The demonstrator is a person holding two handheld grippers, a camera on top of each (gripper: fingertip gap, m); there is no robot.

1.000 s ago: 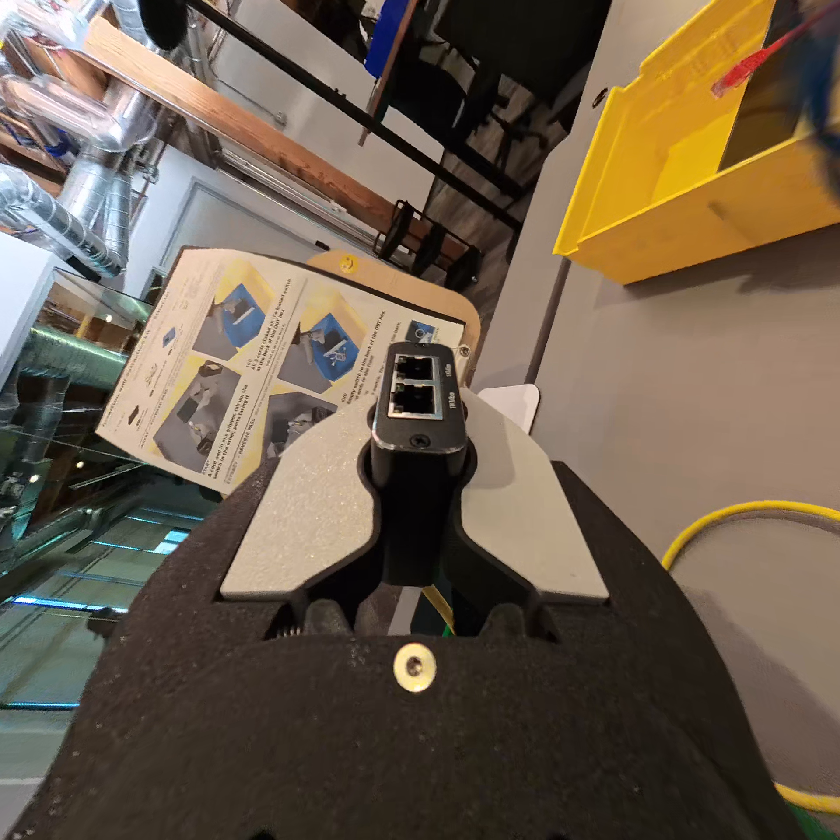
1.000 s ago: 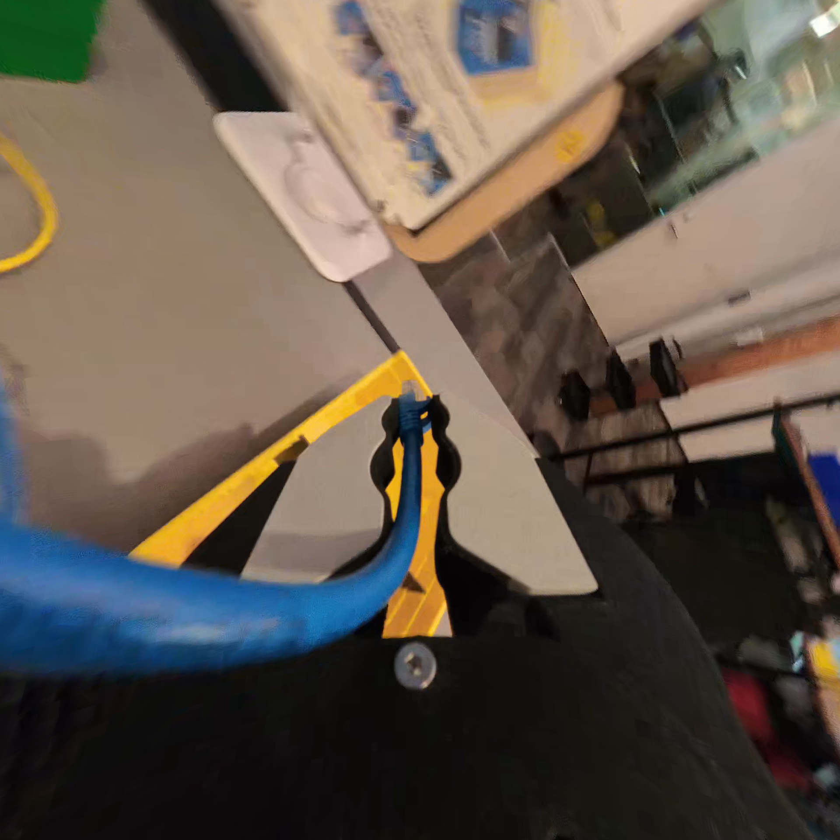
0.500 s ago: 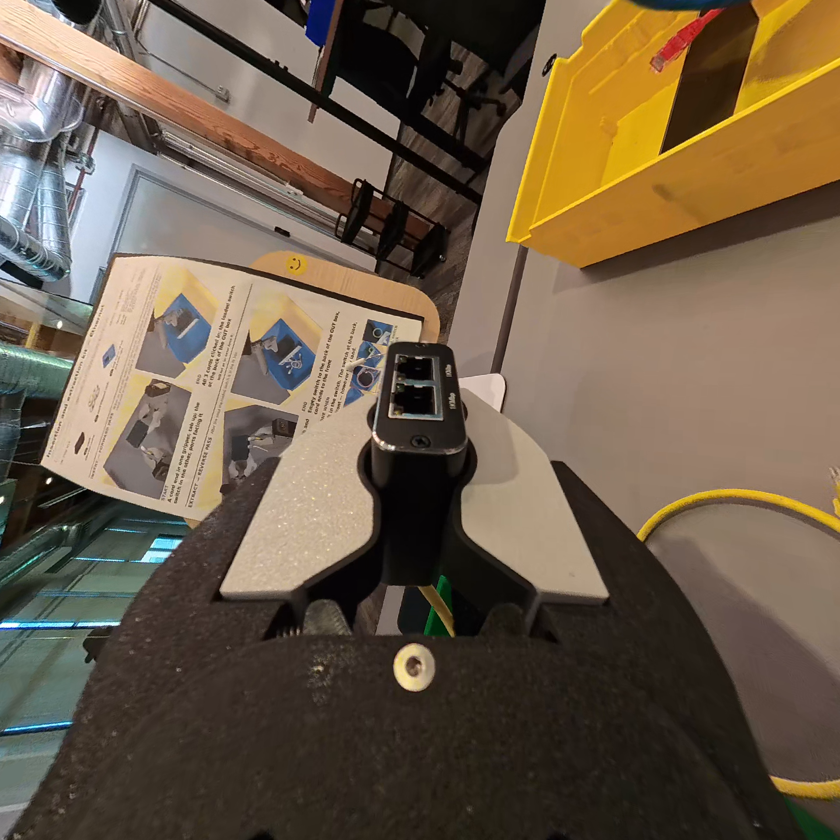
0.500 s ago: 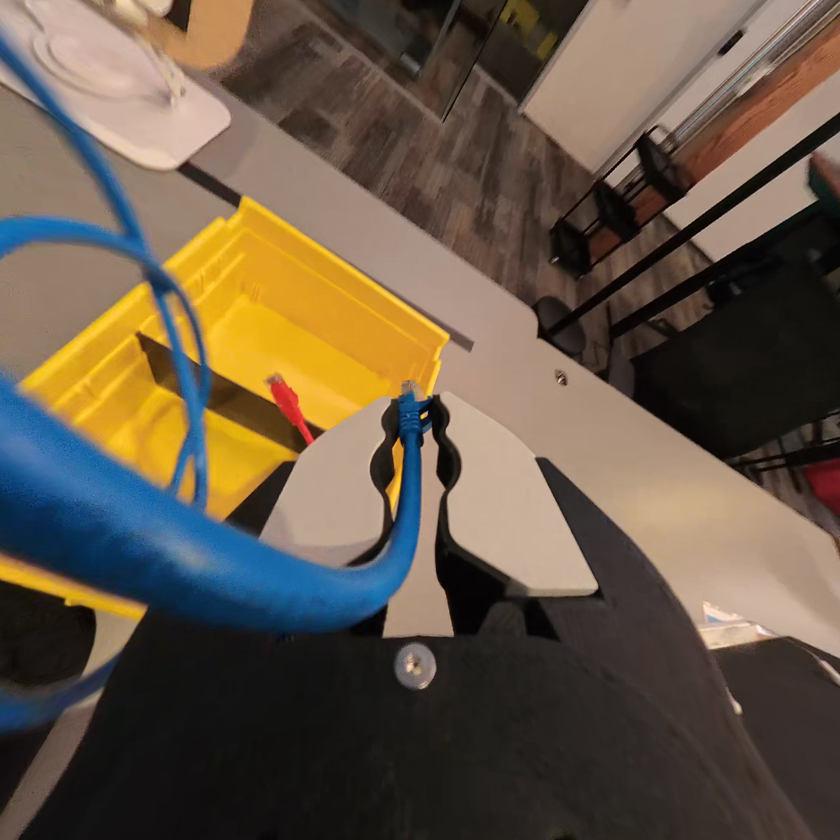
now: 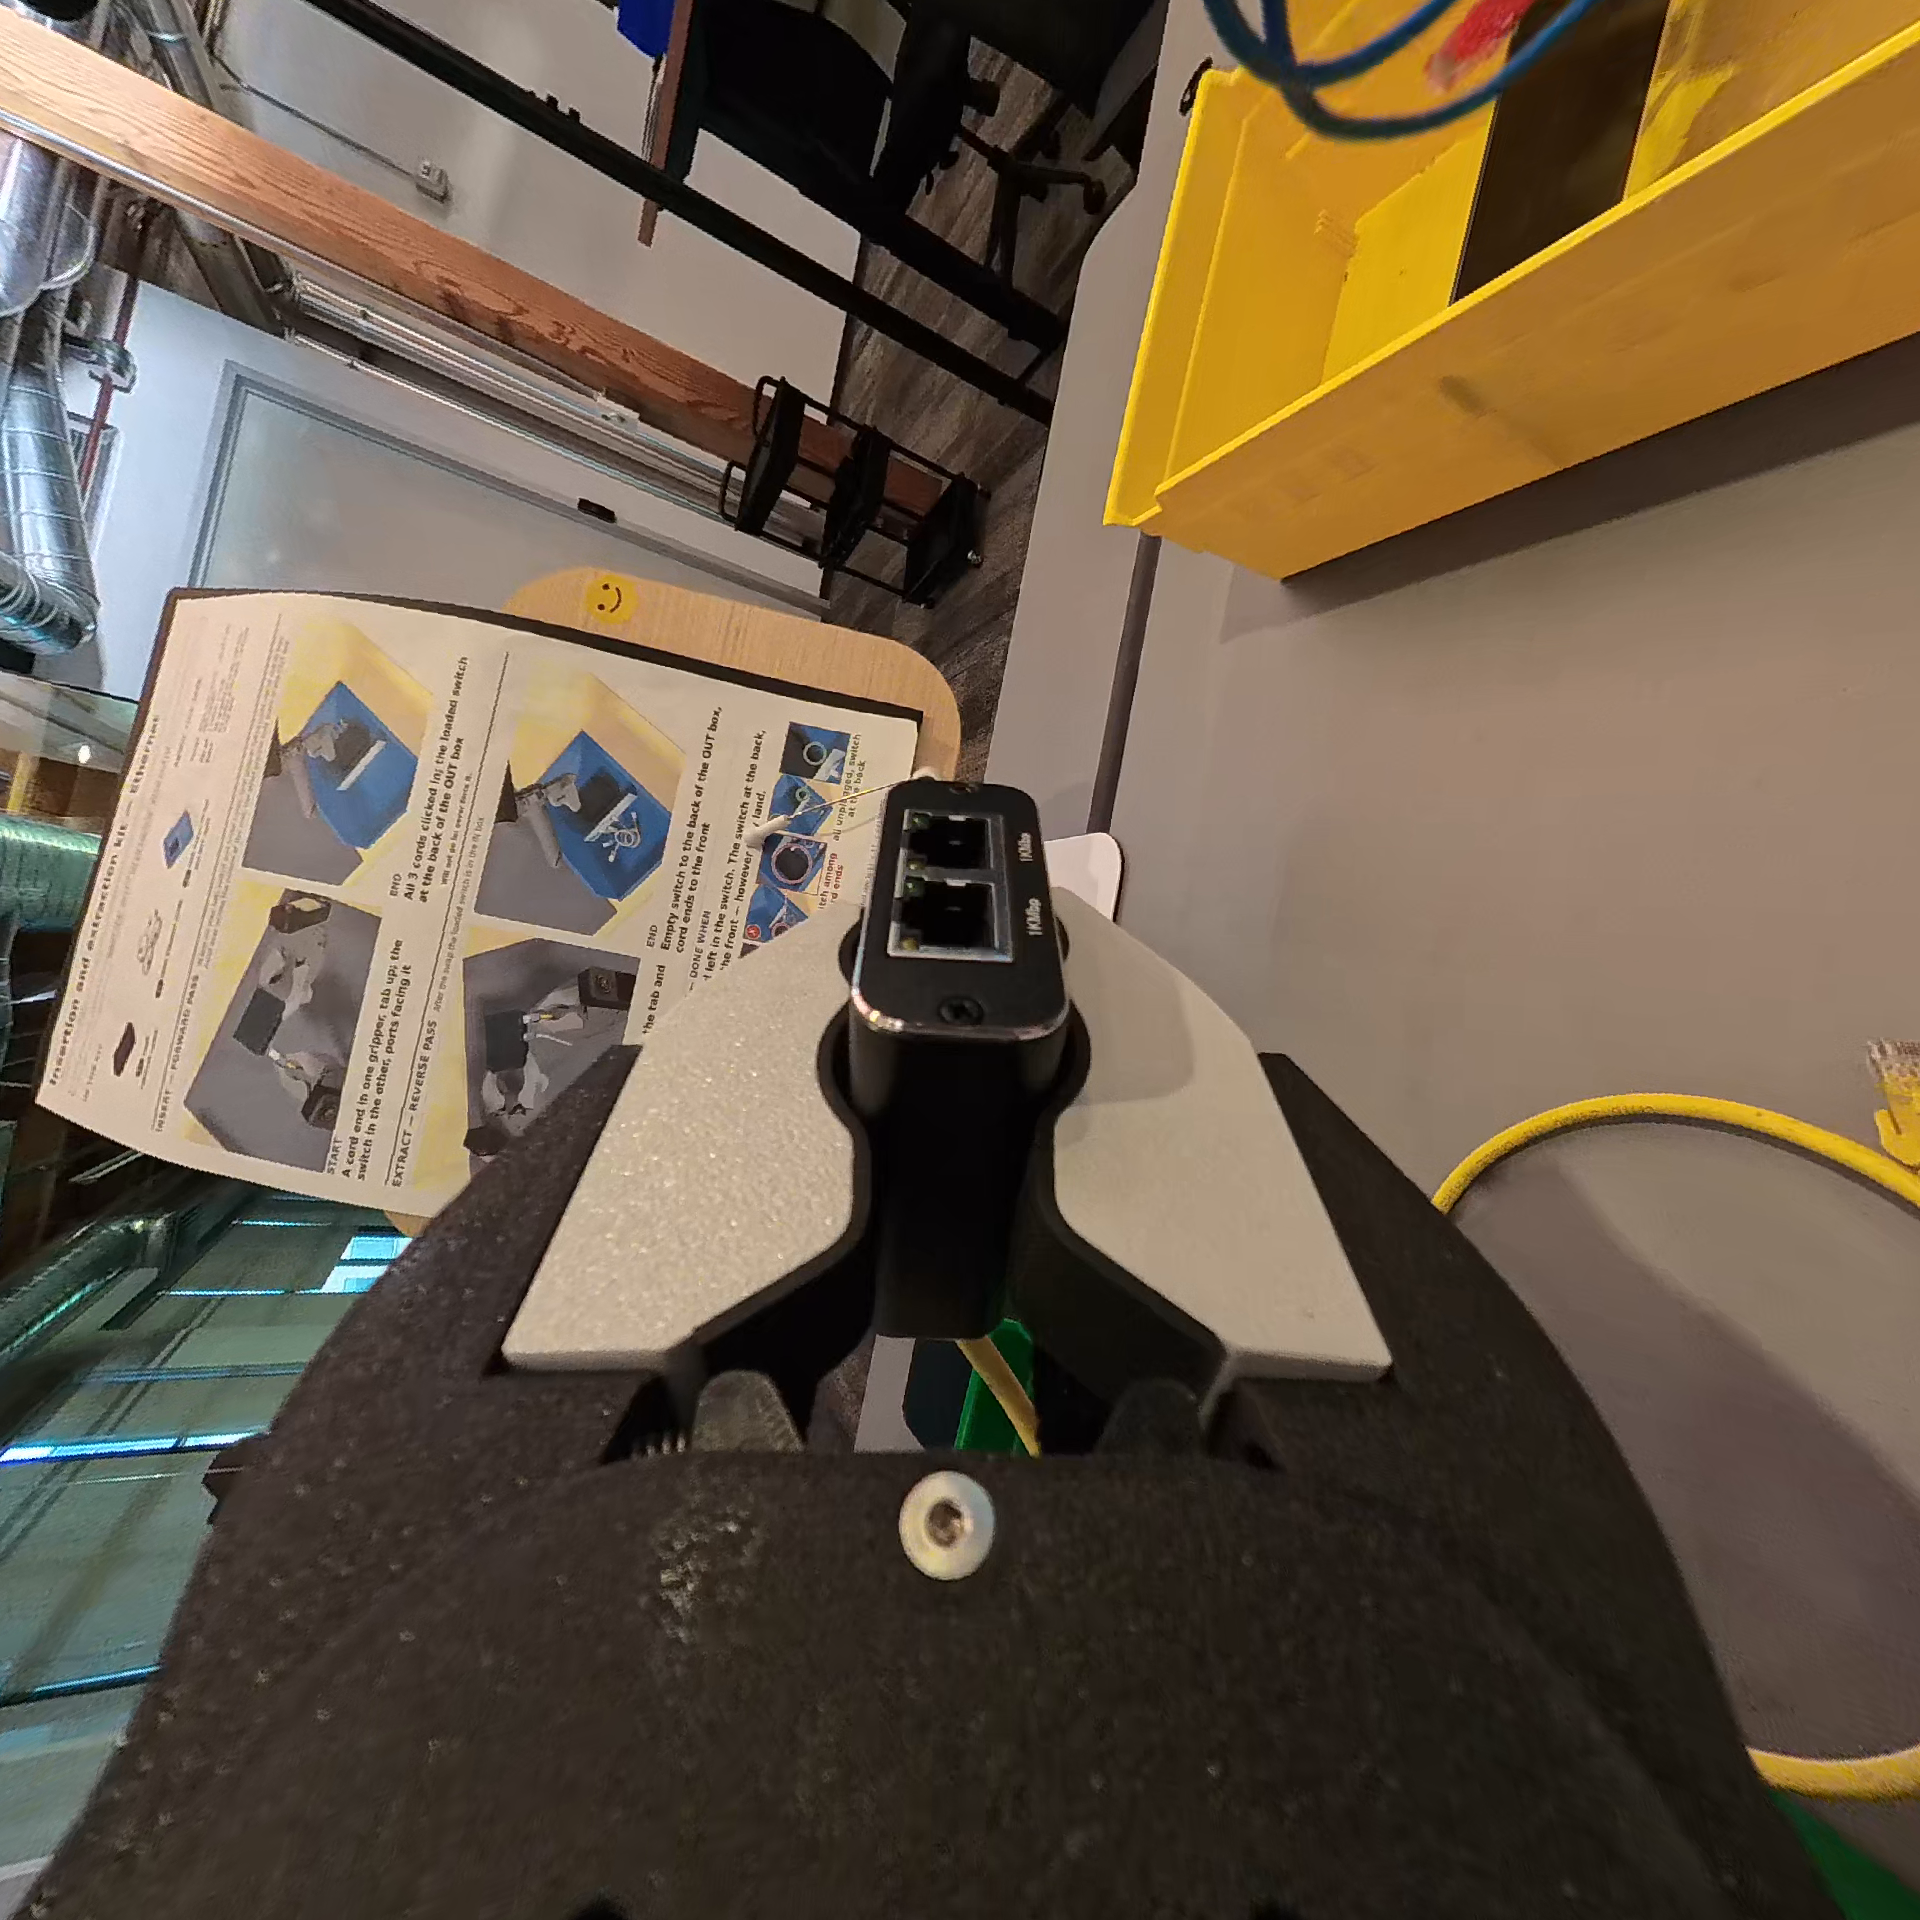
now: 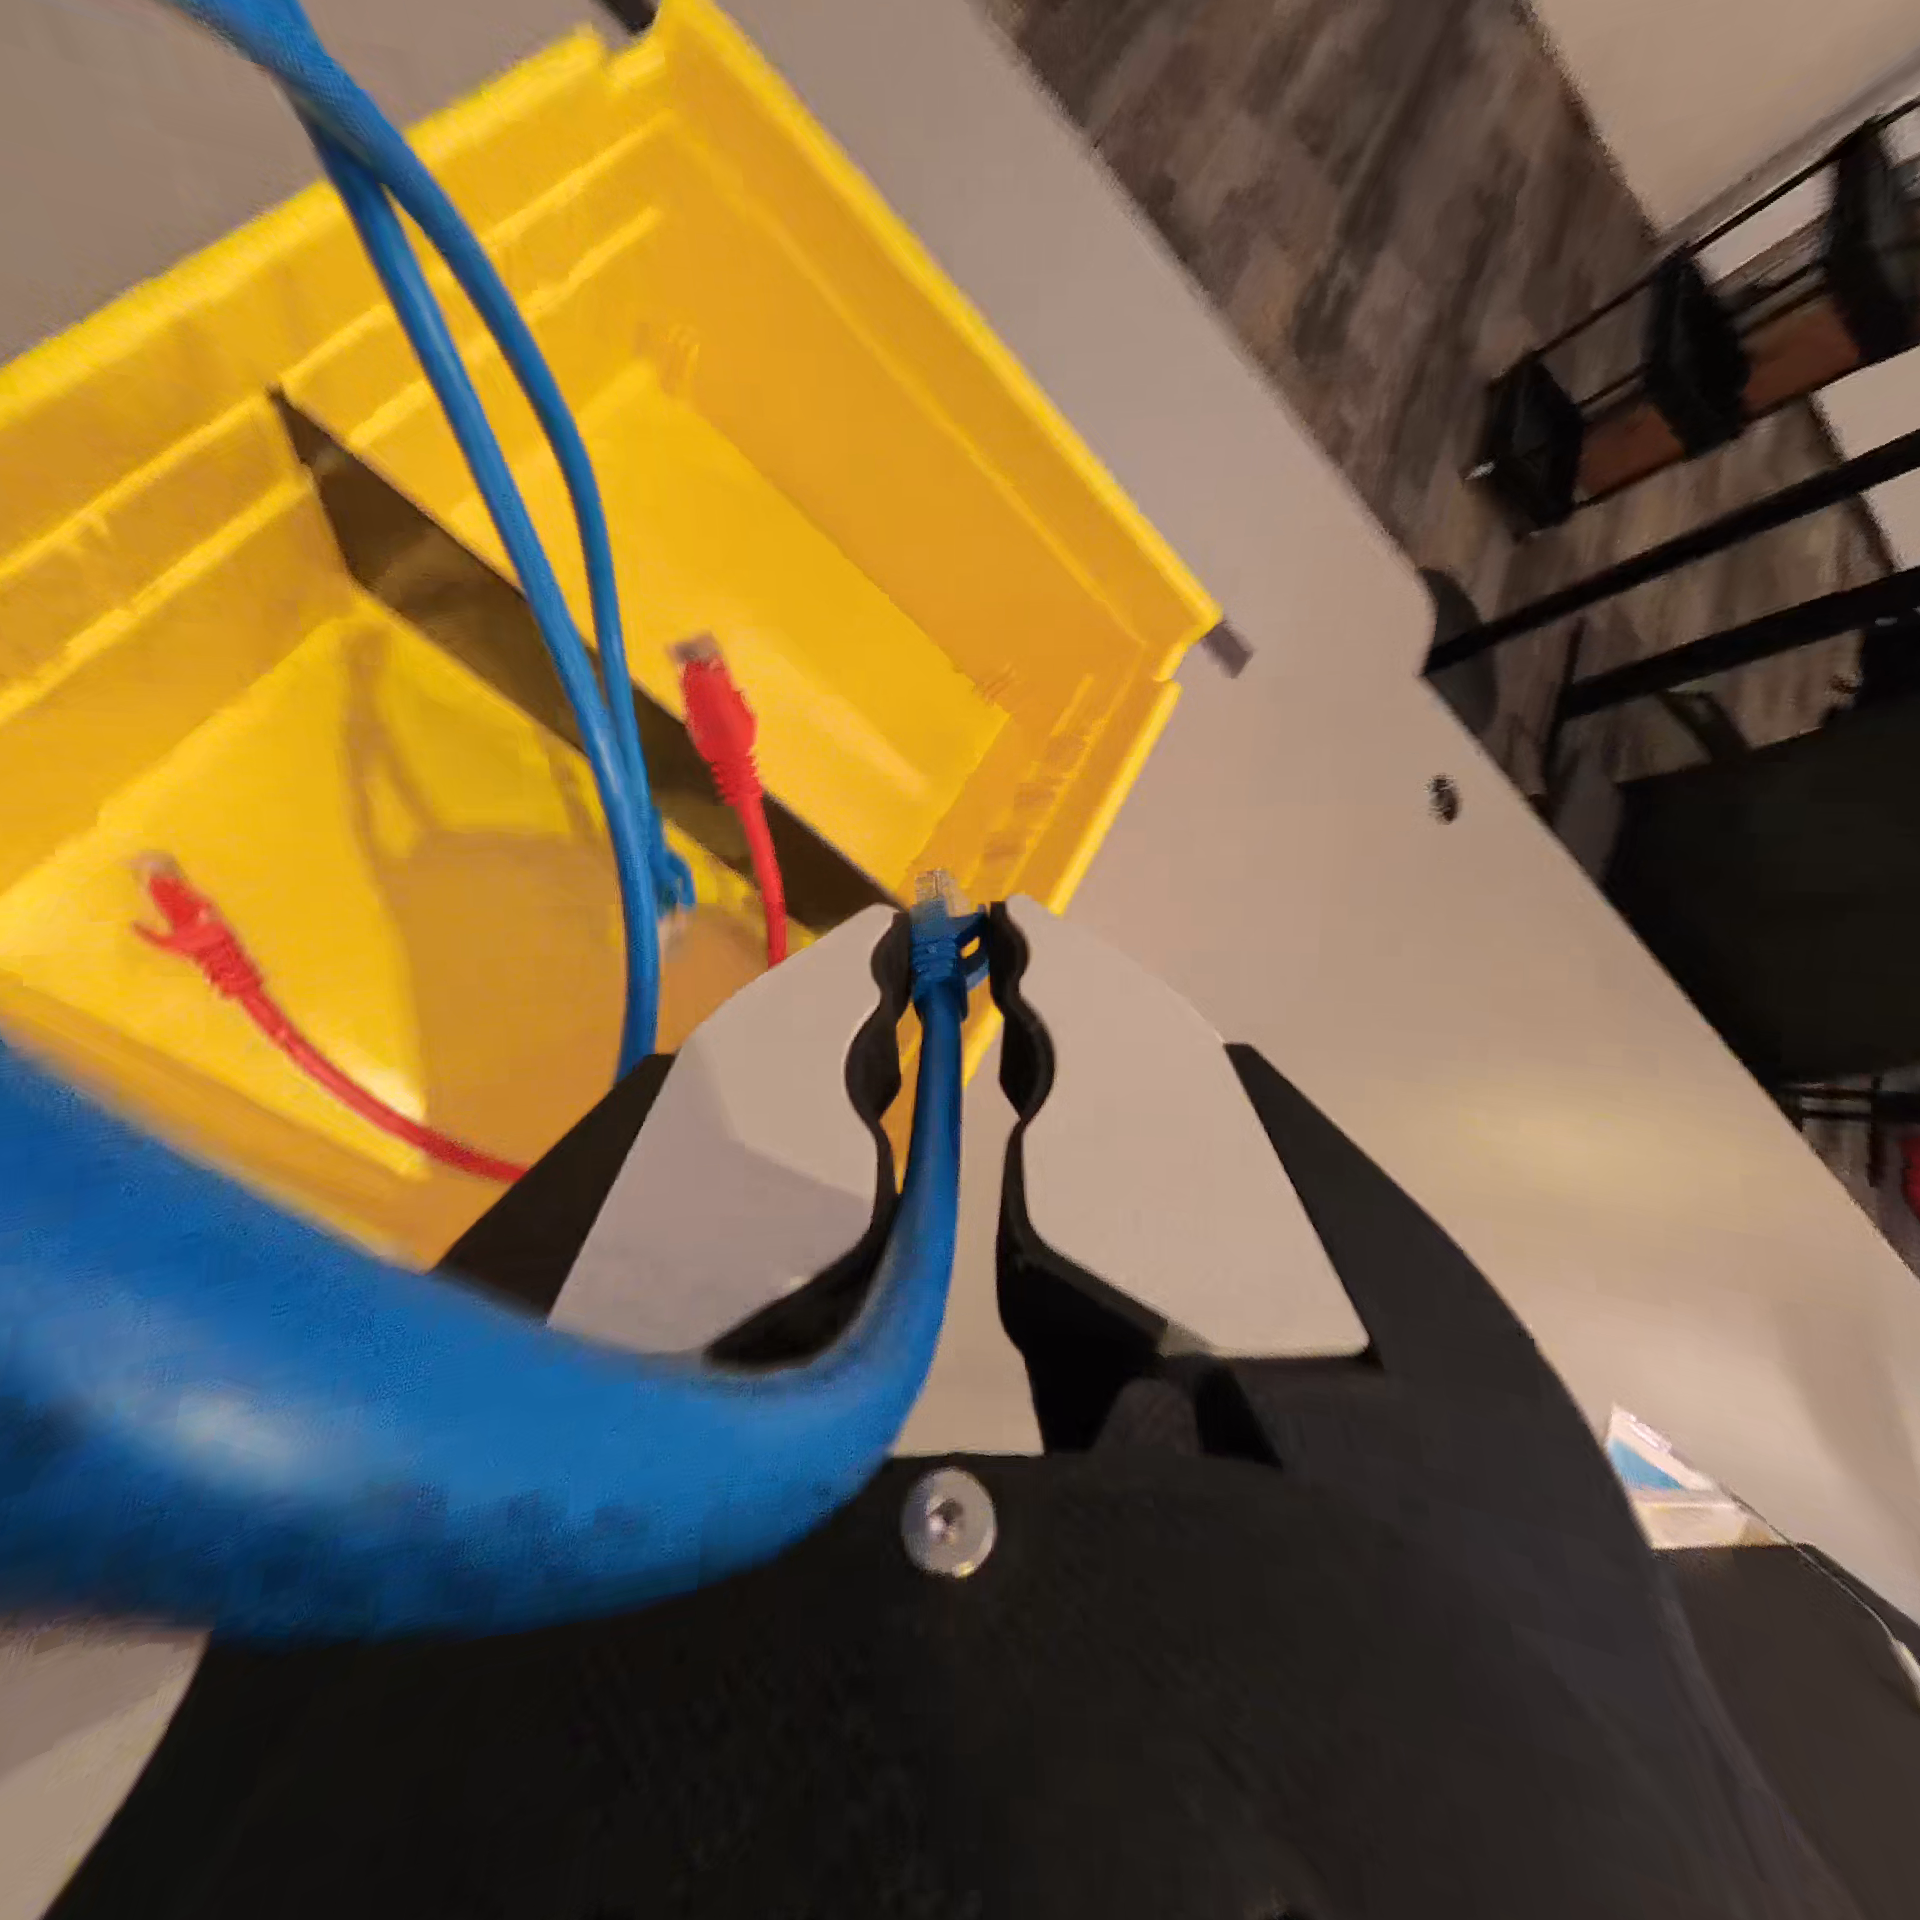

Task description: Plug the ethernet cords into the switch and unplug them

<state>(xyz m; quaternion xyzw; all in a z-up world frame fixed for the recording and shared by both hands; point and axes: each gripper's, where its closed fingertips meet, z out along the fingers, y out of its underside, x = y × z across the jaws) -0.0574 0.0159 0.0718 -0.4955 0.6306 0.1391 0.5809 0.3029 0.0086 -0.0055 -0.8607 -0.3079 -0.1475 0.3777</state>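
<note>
My left gripper (image 5: pixel 956 997) is shut on a black ethernet switch (image 5: pixel 951 1081), held with its two empty ports (image 5: pixel 951 883) facing away from me. My right gripper (image 6: pixel 943 935) is shut on the plug end of a blue ethernet cord (image 6: pixel 935 1060), with the clear plug tip poking out past the fingertips. The cord loops back over the yellow bin (image 6: pixel 831 436), and its loop shows at the top of the left wrist view (image 5: pixel 1351 94). A red cord (image 6: pixel 727 748) lies in the bin with both plugs showing. A yellow cord (image 5: pixel 1662 1122) lies on the grey table.
The yellow bin (image 5: pixel 1455 416) has a dark divider (image 6: pixel 436 582) and stands at the table's far side. A printed instruction sheet on a wooden board (image 5: pixel 416 894) stands behind the switch. A green item (image 5: pixel 982 1403) shows under the left gripper. Shelves and chairs lie beyond the table edge. The left gripper's tips are roughly 35 cm from the right gripper's.
My right gripper has swung with the blue cord from the instruction sheet to above the yellow bin. The left view has shifted slightly; the blue loop now shows at its top.
</note>
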